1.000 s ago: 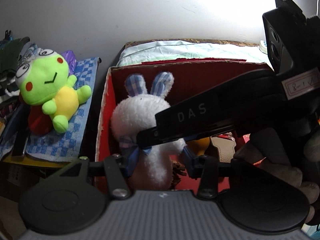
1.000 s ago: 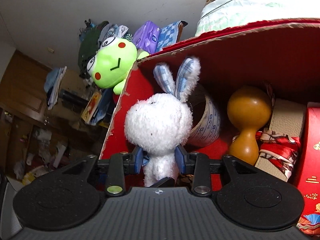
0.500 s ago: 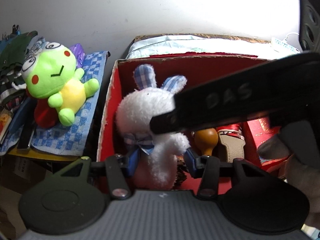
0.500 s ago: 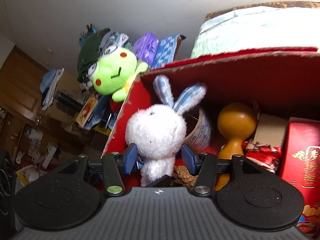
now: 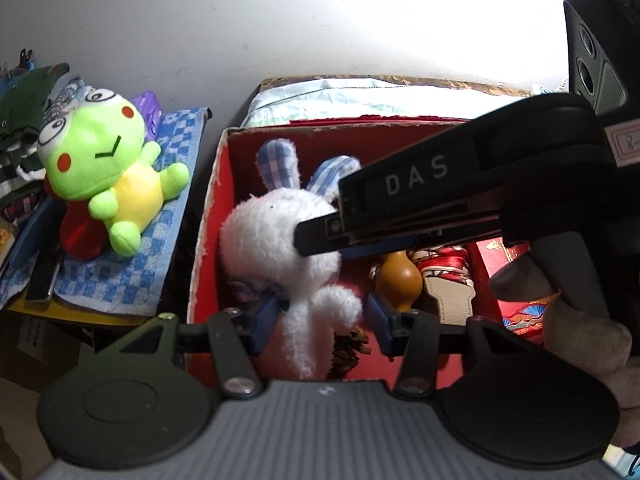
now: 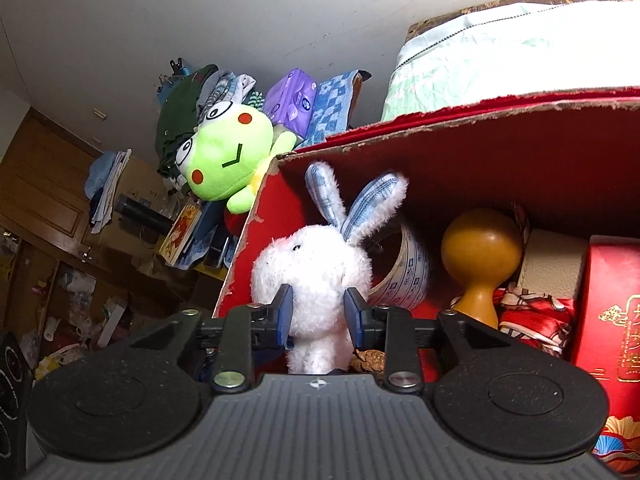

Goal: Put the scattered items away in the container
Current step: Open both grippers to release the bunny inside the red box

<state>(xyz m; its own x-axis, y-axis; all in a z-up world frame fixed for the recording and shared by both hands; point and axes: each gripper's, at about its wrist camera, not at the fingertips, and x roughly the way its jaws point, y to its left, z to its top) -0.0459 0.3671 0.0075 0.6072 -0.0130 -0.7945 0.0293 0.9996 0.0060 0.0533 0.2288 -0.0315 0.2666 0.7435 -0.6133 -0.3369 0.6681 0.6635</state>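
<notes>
The right gripper [image 6: 318,310] is closing its jaws again on the white rabbit [image 6: 316,276], already inside the red box [image 6: 480,152]; earlier they were spreading. The left gripper [image 5: 320,318], jaws slightly spread, is only flanking it.

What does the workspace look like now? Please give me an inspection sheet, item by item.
Surface: blue checked cloth beside the box.
Job's things: white rabbit upright in red box with gourd and tape roll; green frog outside, on the cloth.
Clutter: purple pack, clothes pile behind frog.
Tools: right tool closing on the rabbit's sides; left tool open around its lower body.
Cables: nothing seen.
Surroundings: white wall, wooden cabinets.
</notes>
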